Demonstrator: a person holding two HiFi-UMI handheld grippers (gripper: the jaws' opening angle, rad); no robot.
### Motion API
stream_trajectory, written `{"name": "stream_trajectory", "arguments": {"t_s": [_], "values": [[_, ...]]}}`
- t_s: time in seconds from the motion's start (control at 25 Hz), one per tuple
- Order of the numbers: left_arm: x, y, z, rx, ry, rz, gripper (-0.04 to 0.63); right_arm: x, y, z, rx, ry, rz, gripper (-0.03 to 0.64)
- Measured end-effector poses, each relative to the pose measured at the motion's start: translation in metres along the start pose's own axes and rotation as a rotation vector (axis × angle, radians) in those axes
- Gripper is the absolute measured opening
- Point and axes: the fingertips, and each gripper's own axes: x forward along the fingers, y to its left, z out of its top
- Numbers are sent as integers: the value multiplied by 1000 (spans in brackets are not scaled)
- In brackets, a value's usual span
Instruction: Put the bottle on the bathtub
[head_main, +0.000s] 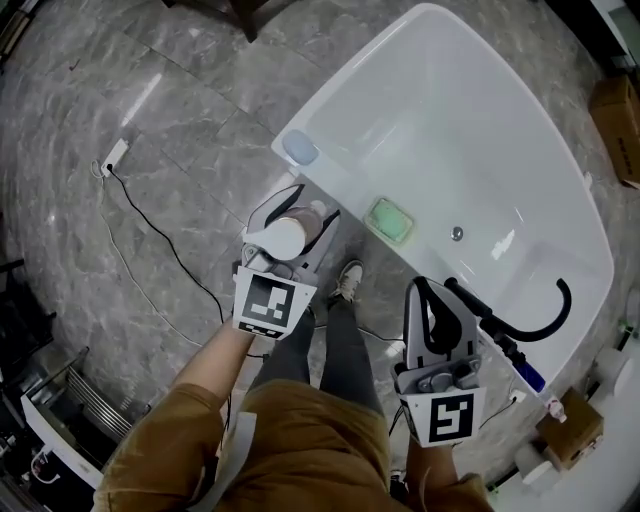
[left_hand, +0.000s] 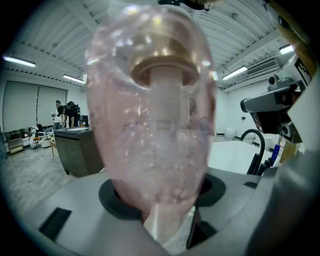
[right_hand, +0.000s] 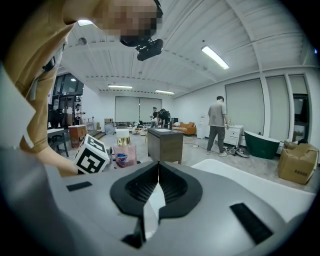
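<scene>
A pink translucent bottle (head_main: 292, 234) with a gold collar and white cap is upright in my left gripper (head_main: 305, 205), just outside the near rim of the white bathtub (head_main: 352, 198). In the left gripper view the bottle (left_hand: 155, 115) fills the frame, and the left gripper (left_hand: 161, 205) is shut on its body. My right gripper (head_main: 421, 290) hovers by the tub rim further right, shut with nothing in it. In the right gripper view its jaws meet at the right gripper (right_hand: 158, 166), and the bottle (right_hand: 124, 153) shows beyond them, next to the left gripper's marker cube (right_hand: 92, 155).
A green soap dish (head_main: 389, 220) and a blue-grey pad (head_main: 299, 148) lie on the tub rim. A black faucet (head_main: 545, 318) arches over the right end. My shoe (head_main: 347, 280) is below the rim. A cable and power strip (head_main: 115, 155) lie on the marble floor. Cardboard boxes (head_main: 620, 110) stand beyond the tub.
</scene>
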Motion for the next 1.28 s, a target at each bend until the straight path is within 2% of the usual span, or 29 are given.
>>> {"name": "stream_trajectory", "arguments": {"t_s": [0.36,0.72,1.28], "values": [[41,5,-45,10,43,-15,245,27,-9,-43,-13,51,-4,6],[77,20,-73,14,46,13,245,51,-22,-71,2,71,4,6],[113,19,-106,27,67,13,245,66,-36,-95,19,97,9,6]]}}
